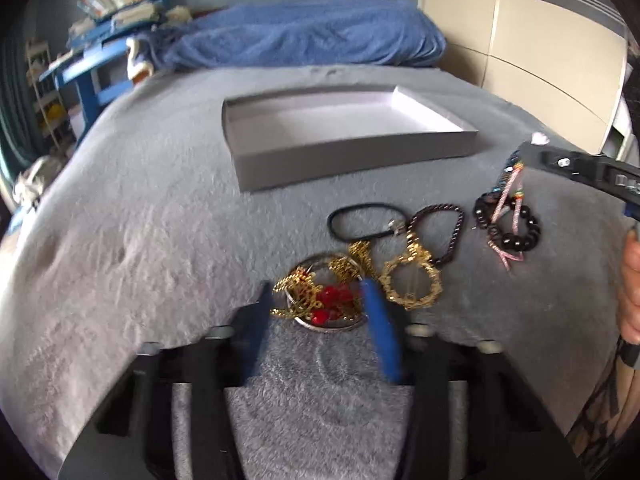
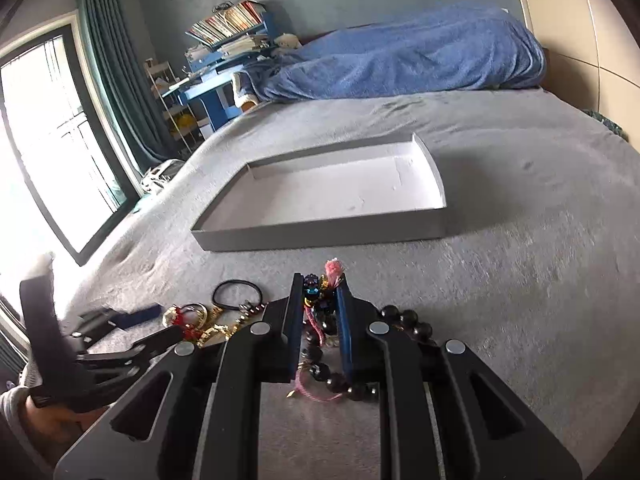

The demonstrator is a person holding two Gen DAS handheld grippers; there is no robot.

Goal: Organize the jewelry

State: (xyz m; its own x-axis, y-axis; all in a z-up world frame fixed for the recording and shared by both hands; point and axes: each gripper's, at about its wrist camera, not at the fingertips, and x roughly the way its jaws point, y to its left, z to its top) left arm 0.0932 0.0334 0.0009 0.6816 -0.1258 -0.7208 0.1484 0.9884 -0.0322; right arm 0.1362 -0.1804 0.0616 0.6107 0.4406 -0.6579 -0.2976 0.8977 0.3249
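Right gripper [image 2: 320, 300] fingers pinch the limp corded charm bracelet [image 2: 322, 300] between their tips; left gripper [image 1: 316, 300] fingers stand spread around the tangled gold chains [image 1: 300, 292] on the bed: light, snag-prone, best gripped at a bunched part

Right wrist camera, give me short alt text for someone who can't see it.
The right gripper has its fingers closed on a pink-tasselled beaded charm above a black bead bracelet on a grey blanket. Beyond it lies an empty grey tray; left are gold jewelry and the left gripper.
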